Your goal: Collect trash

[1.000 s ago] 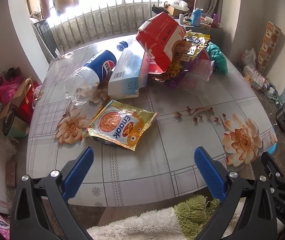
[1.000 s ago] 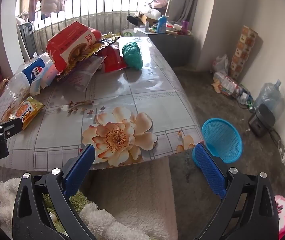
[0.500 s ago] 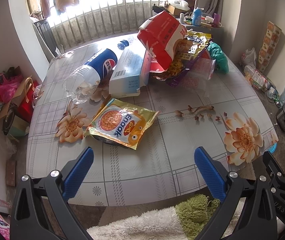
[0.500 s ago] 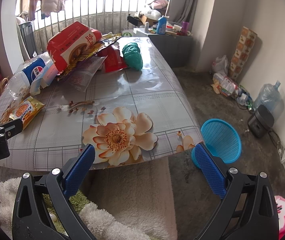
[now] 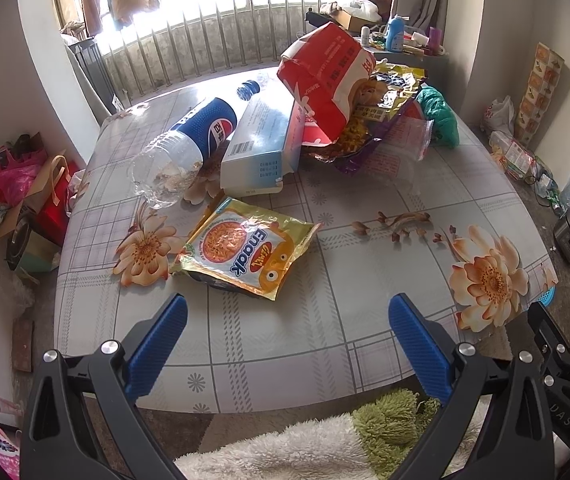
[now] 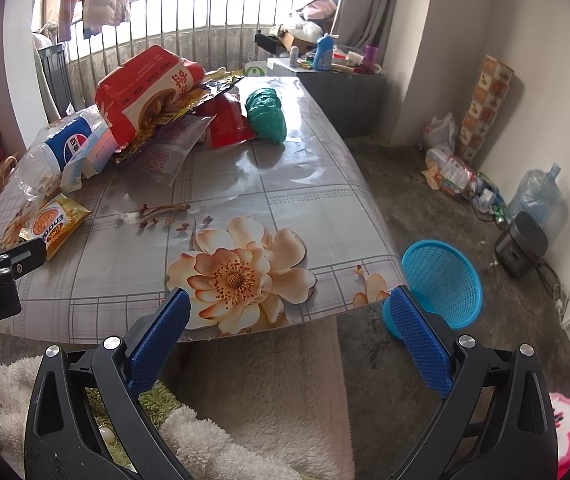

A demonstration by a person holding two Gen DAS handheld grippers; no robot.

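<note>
Table [image 5: 325,344]: covered with a grey checked, flower-printed cloth; trash lies across its far half.
Red bag [image 5: 325,80]: the biggest piece, propped tilted on a heap of wrappers at the far end.
Pepsi bottle [image 5: 189,144]: clear plastic, on its side, cap toward the window, touching the white-and-blue box [image 5: 257,148] beside it.
Green plastic bag [image 6: 267,114]: bunched up, just beside the heap on its right.
Blue basket [image 6: 441,284]: on the floor, tipped, just off the table's right near corner.
Enaak snack packet [image 5: 245,252]: flat on the cloth, nearest the left gripper.
Left gripper [image 5: 287,336]: fingers spread wide, holding nothing, above the near table edge with the packet ahead.
Right gripper [image 6: 289,328]: fingers spread wide, empty, at the near right corner between a printed flower and the basket.
</note>
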